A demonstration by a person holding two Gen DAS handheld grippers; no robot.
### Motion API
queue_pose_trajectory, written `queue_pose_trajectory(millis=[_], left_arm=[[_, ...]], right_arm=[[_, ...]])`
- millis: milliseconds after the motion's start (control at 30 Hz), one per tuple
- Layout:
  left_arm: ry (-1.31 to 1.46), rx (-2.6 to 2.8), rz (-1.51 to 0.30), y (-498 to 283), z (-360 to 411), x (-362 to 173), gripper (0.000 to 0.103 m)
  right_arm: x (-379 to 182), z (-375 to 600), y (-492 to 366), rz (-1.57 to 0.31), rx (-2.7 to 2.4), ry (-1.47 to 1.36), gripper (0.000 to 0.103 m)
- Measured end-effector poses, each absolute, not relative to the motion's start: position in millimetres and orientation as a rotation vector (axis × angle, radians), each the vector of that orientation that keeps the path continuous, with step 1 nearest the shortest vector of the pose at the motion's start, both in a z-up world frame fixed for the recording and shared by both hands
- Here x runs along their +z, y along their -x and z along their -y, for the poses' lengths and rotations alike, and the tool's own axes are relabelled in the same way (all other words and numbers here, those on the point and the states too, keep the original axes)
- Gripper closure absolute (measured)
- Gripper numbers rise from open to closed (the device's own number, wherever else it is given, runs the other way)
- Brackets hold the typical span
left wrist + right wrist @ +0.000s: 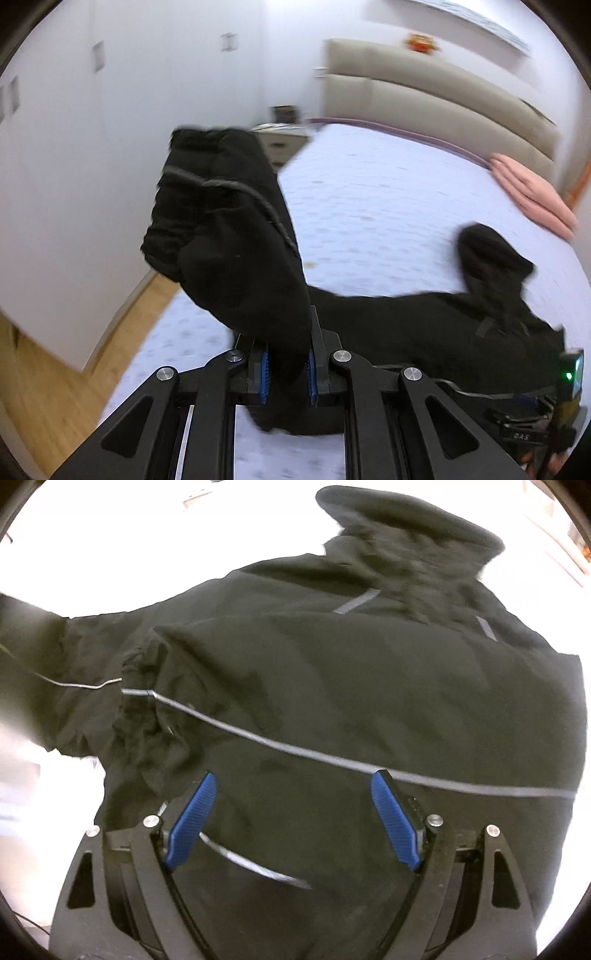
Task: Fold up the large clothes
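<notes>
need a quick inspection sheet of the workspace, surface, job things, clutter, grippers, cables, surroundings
surface: bed with pale lilac patterned cover, mostly bare
job's things: black jacket with thin grey piping spread on the bed, collar at the far end; one black sleeve lifted off the cover
clutter: folded pink cloth near the headboard end
grippers: left gripper shut on the sleeve; right gripper open above the jacket body, holding nothing
cables: nothing seen on the bed
surroundings: beige padded headboard, white wardrobe doors, wooden floor, small bedside cabinet
</notes>
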State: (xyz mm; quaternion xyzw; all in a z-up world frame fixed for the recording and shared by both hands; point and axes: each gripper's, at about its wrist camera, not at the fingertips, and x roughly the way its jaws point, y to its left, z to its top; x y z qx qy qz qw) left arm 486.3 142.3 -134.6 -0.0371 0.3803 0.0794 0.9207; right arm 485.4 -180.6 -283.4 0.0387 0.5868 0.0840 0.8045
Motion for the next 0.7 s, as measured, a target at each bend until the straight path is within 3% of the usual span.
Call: queue_pose_trajectory(millis=[200,433,600,700], left_arm=[[-0.134,0.004,-0.77,-482,-15,-147,0.088],[-0.337,-0.102,-0.807,-464,112,-200,0.088],[-0.405,-0.179,-0.796,-446,172,-227,0.088],[-0.438,-0.215,-0.833,-443,198,-253,0.083]], right_arm=[[-273,249,-450,-1.27,0.115,-0.181,0.02],[-258,313,-431,-1.292,0.04,-0.223,0.019],[-262,350,-419,-1.308,-0.003,-0.238,0.019],[-268,360,-420,-1.318,-0.004,-0.244,0.019]])
